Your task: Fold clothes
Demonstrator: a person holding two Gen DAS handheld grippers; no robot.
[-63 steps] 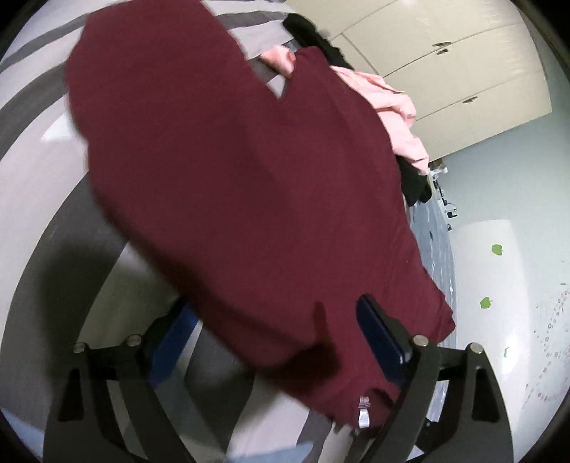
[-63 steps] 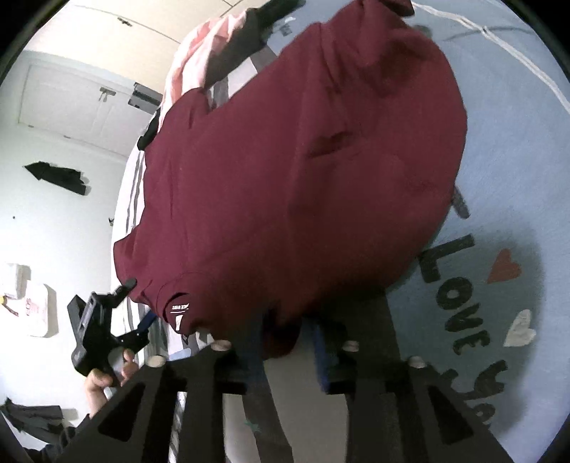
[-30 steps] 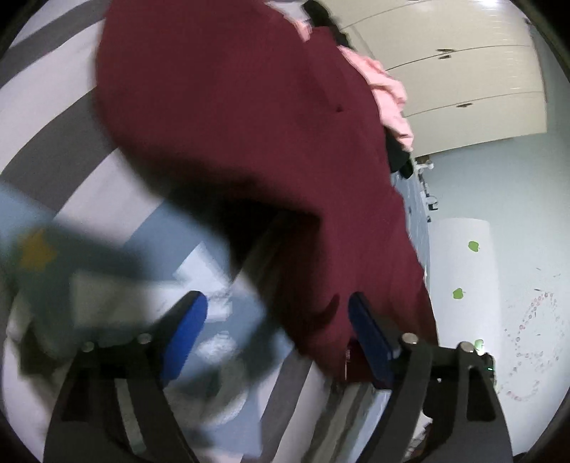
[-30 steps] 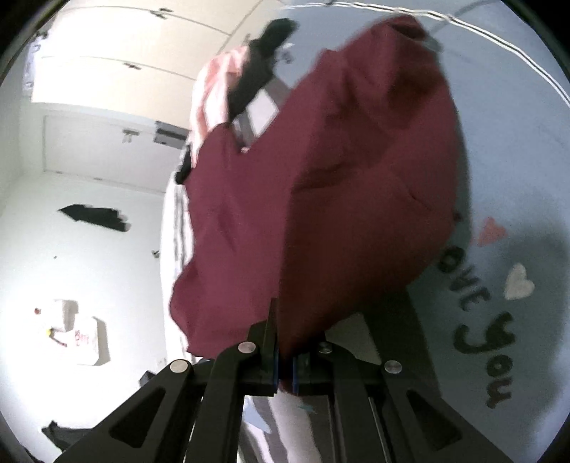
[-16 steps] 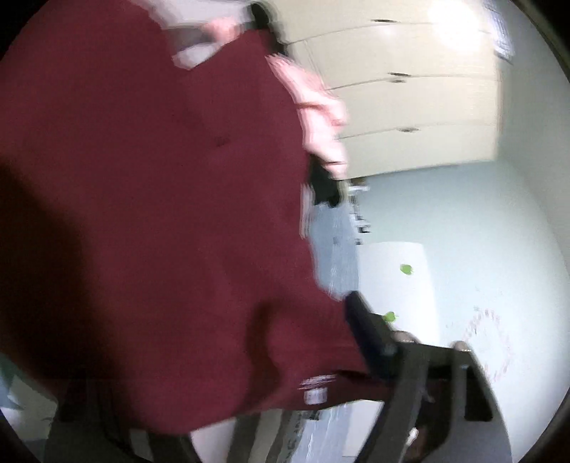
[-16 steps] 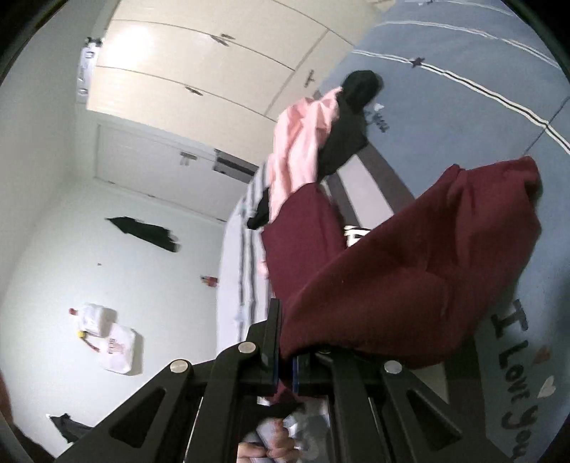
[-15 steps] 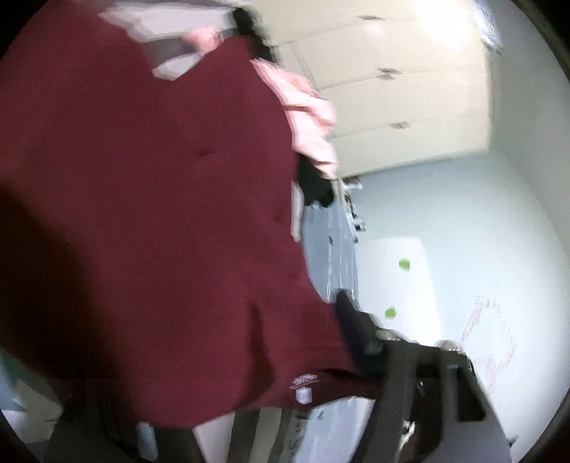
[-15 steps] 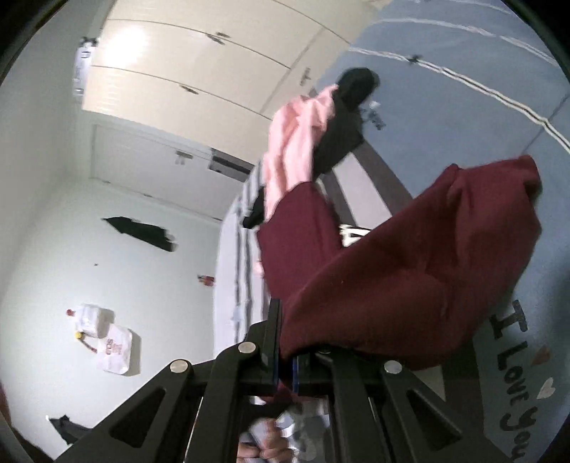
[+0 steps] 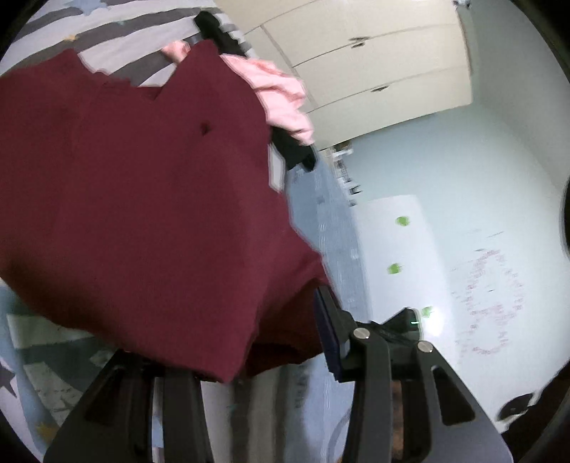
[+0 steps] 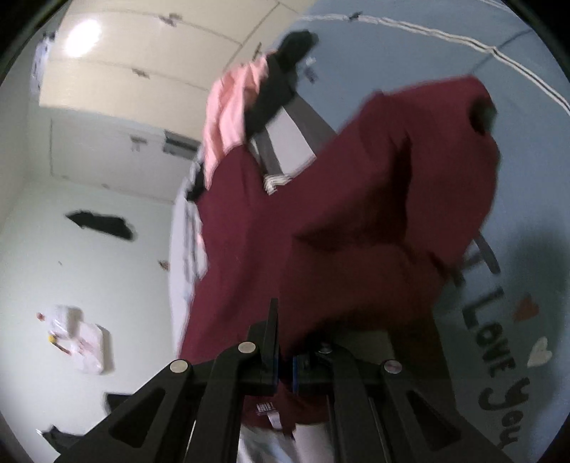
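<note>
A maroon shirt (image 9: 142, 196) hangs lifted above the striped bed (image 9: 124, 28). My left gripper (image 9: 235, 320) is closing its jaws with a folded edge of the shirt between them. The cloth lies against its blue right pad (image 9: 326, 331) and covers the left finger. In the right wrist view the shirt (image 10: 356, 213) drapes up and away from my right gripper (image 10: 285, 338), which is shut on a bunched edge. A white label (image 10: 267, 413) hangs just below those fingers.
A pink garment (image 9: 281, 92) and a black one (image 9: 295, 149) lie heaped at the bed's far end. Cream wardrobe doors (image 9: 374, 71) stand behind. A blue blanket with "I Love You" lettering (image 10: 498, 356) lies under the shirt at the right.
The left gripper has narrowed around the shirt's edge and risen with it. The right gripper has lifted its edge, so the shirt has come up off the bed.
</note>
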